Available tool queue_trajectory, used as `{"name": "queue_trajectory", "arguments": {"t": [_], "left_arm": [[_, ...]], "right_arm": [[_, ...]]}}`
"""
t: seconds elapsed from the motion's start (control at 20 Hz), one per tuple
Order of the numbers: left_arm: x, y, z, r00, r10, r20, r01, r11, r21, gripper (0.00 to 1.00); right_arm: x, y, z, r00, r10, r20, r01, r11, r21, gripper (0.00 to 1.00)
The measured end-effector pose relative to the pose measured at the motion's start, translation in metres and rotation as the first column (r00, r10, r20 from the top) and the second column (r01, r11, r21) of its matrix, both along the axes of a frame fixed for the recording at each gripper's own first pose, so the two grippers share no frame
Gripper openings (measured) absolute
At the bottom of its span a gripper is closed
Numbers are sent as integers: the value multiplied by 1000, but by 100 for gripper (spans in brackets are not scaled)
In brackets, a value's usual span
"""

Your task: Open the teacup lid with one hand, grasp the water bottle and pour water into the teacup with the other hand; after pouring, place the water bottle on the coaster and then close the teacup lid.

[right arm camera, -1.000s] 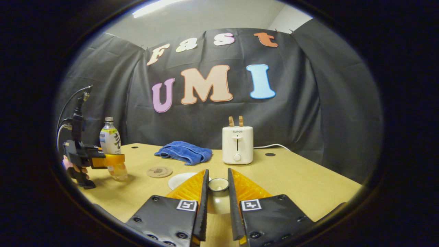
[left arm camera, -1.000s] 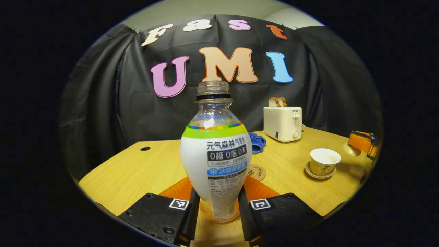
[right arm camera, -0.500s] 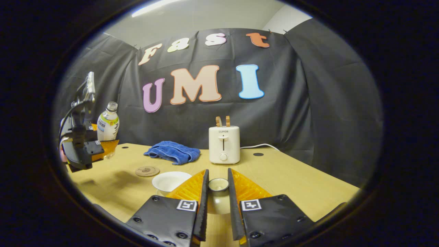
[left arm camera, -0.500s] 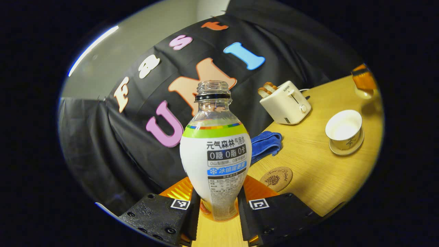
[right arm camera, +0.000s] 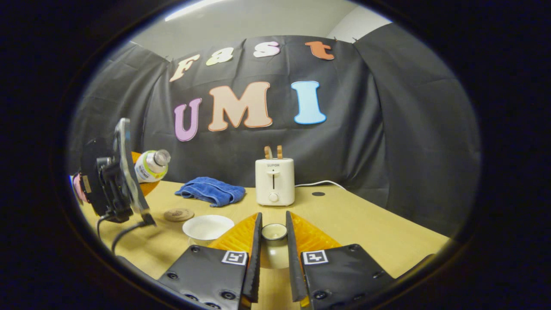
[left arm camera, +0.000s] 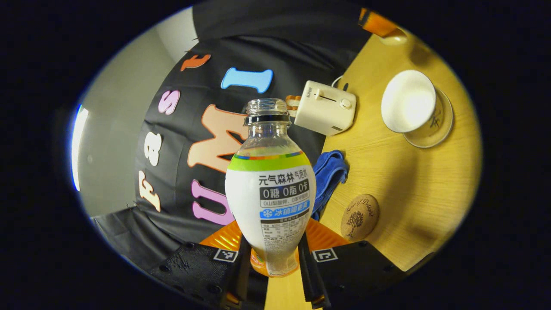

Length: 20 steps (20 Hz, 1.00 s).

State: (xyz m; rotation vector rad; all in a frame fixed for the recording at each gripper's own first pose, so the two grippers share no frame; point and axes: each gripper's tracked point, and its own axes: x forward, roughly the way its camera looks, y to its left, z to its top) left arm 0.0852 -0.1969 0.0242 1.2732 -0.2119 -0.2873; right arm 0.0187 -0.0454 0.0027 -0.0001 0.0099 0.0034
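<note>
Between the left gripper's (left arm camera: 270,258) jaws stands a clear, bulb-shaped plastic water bottle (left arm camera: 270,189) with a white label and a green band, pinched at its narrow lower end by both fingers. Its cap is off and its open neck points away from the jaws. Beyond the jaws and to their right in the left gripper view, the light wooden table (left arm camera: 400,185) appears turned nearly on end. On it, close beside the right finger, lies a round cork coaster (left arm camera: 360,216) printed with a tree. Farther out along the same side stands a white ceramic teacup (left arm camera: 411,105) on its saucer, uncovered, its pale inside facing the camera. Just past the bottle's shoulder lies a crumpled blue cloth (left arm camera: 328,176), and beyond that a cream toaster (left arm camera: 325,107) holding bread slices.

In the right gripper view, the right gripper's (right arm camera: 273,254) jaws are closed on a small pale ceramic teacup lid (right arm camera: 273,247), held by its round knob between the two fingers. Just left of these jaws sits the teacup, the coaster a little farther left. Well off to the left, above the table, the left gripper carries the bottle tipped over on its side, neck toward the middle of the table. Straight ahead of the jaws stands the toaster, the blue cloth to its left.
</note>
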Motion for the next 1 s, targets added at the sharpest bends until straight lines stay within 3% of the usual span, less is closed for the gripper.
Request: {"name": "queue_trajectory", "arguments": {"t": [0.5,0.7,1.0], "left_arm": [[7,-19,-20,999,-38,26,31,967,253,48],[15,-20,-24,997,-59,54,36,932,362,48],[14,-27,-23,993,-91,71,49,893,448,48]], "right_arm": [[0,-1,0,1000,-2,1,2,1000,0,33],[0,-2,0,1000,-2,0,2,1000,0,34],[0,-1,0,1000,-1,-1,1,1000,-1,34]]}}
